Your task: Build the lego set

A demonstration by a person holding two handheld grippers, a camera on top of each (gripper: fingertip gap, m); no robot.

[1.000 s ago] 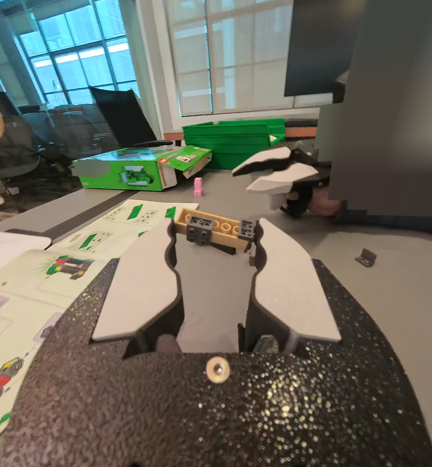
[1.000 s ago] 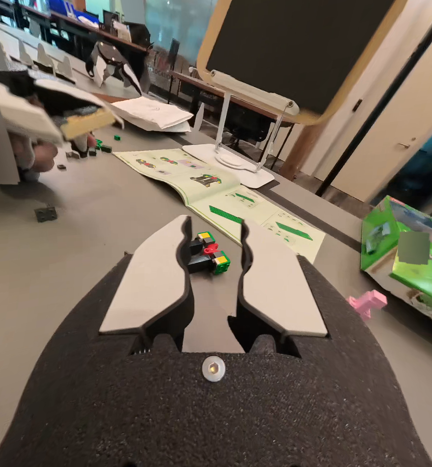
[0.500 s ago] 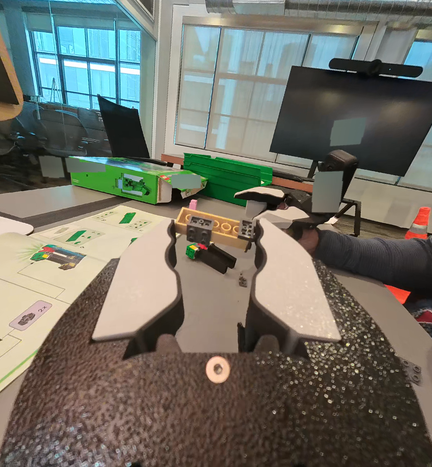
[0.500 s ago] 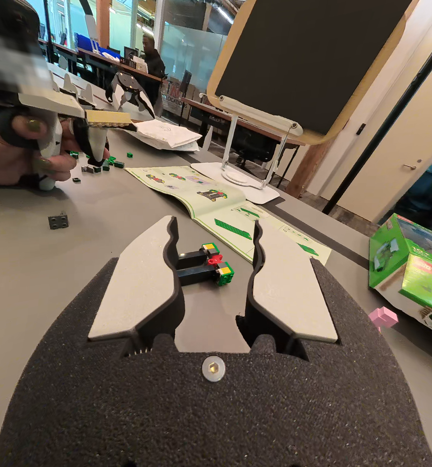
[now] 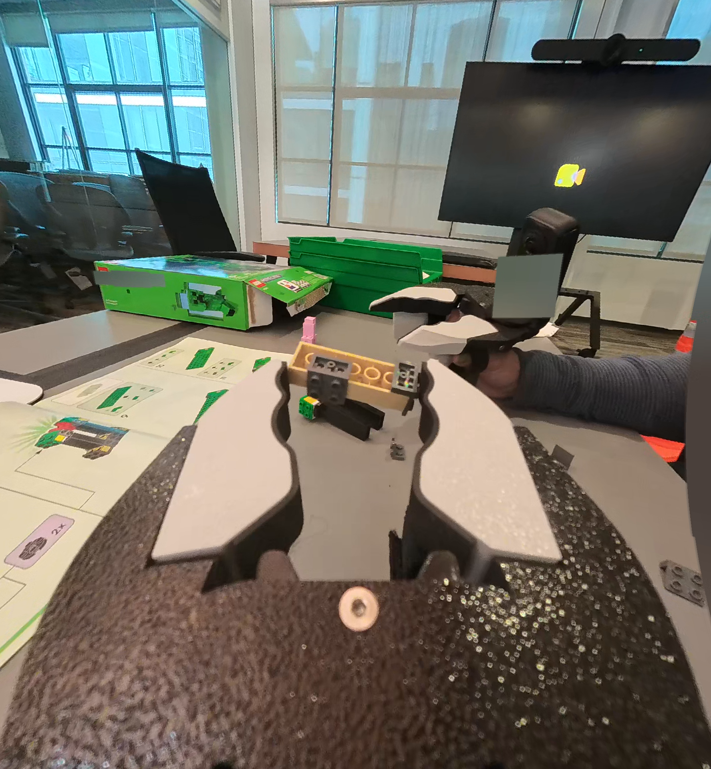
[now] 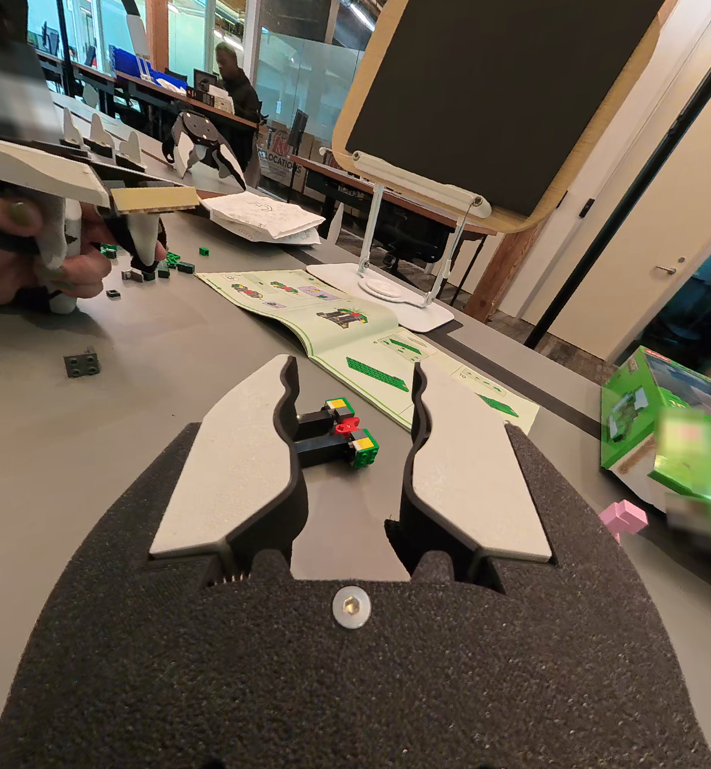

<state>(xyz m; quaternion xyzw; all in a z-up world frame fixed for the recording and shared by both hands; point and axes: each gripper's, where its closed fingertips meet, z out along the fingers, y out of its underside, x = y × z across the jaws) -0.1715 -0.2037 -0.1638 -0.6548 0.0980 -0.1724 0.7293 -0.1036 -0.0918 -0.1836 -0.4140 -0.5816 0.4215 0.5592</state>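
Left tongs clamped on the tan piece; right tongs spread wide, holding nothing.

The left gripper [image 5: 351,374] pinches a tan brick [image 5: 347,374] end to end, lifted off the grey table [image 5: 345,478]; two dark grey bricks [image 5: 328,380] cling to its near face (underside toward the camera). The right gripper [image 6: 353,383] hovers with jaws parted around, not touching, the black-and-green assembly [image 6: 335,439], which lies on the table. At 1 o'clock of that assembly lies the open instruction booklet [image 6: 345,328]; at 3 o'clock, a pink piece [image 6: 622,518] and the green box [image 6: 657,416]; at 10 o'clock, a loose grey plate [image 6: 82,363].
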